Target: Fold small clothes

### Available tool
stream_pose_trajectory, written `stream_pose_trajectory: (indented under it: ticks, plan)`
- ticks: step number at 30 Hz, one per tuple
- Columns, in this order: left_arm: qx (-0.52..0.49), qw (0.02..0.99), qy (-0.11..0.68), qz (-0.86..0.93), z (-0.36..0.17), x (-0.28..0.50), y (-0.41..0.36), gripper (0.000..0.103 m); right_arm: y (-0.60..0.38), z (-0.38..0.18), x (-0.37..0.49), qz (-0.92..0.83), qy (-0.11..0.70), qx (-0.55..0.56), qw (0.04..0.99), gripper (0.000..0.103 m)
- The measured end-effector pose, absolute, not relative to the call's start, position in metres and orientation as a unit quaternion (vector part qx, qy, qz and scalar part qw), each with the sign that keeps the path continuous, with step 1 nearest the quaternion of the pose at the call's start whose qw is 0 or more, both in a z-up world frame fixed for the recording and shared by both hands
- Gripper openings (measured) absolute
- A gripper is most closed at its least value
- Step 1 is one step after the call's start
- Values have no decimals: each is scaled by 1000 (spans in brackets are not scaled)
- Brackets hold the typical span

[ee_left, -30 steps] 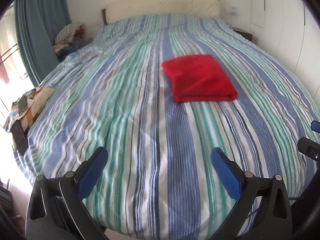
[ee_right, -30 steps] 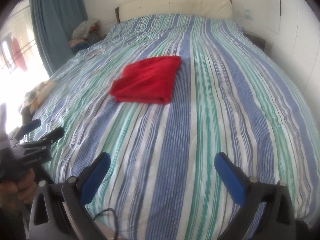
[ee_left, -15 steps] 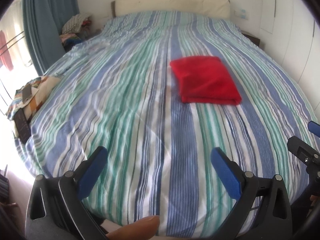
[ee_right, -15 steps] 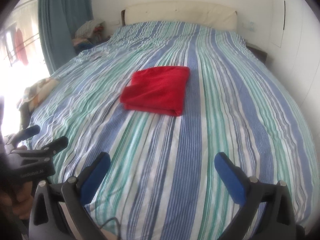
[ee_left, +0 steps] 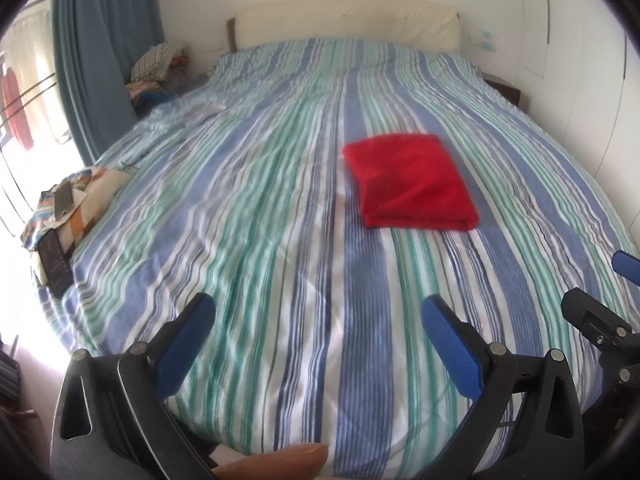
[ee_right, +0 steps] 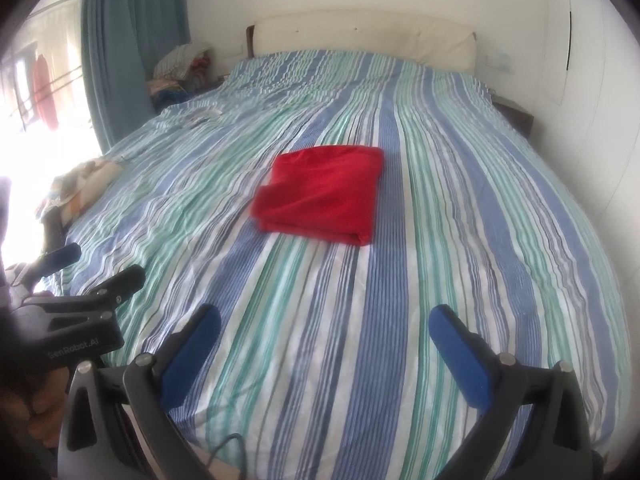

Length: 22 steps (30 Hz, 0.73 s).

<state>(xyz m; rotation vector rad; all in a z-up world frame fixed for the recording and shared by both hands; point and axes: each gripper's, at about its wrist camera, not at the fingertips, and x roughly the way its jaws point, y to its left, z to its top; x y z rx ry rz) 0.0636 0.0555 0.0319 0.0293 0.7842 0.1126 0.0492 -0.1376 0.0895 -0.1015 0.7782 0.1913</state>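
Red cloth [ee_left: 410, 182] lies folded mid-bed [ee_left: 280, 220], seemingly in a neat rectangle; left gripper [ee_left: 316, 320] and right gripper [ee_right: 324, 330] hang wide, empty, over the foot edge.

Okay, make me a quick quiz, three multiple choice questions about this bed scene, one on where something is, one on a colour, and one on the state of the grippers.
1. Where does the folded red cloth garment lie?
A. on the striped bedspread
B. on the floor
C. between a gripper's fingers

2. What colour are the gripper finger pads?
A. red
B. blue
C. yellow

3. How do the left gripper and right gripper stand?
A. both shut on cloth
B. one open, one shut
C. both open, holding nothing

Answers: 1 A, it rests flat mid-bed. 2 B, the pads show blue in both views. 3 C, each pair of fingers is spread wide over bare bedspread.
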Motion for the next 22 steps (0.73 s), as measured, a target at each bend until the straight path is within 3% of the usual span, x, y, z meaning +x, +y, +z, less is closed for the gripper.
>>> stream_pose_trajectory:
  ticks: [22]
  plan:
    - [13,927,372,42,35,62,51,103,-138,85,53,93,384,-50,917,102]
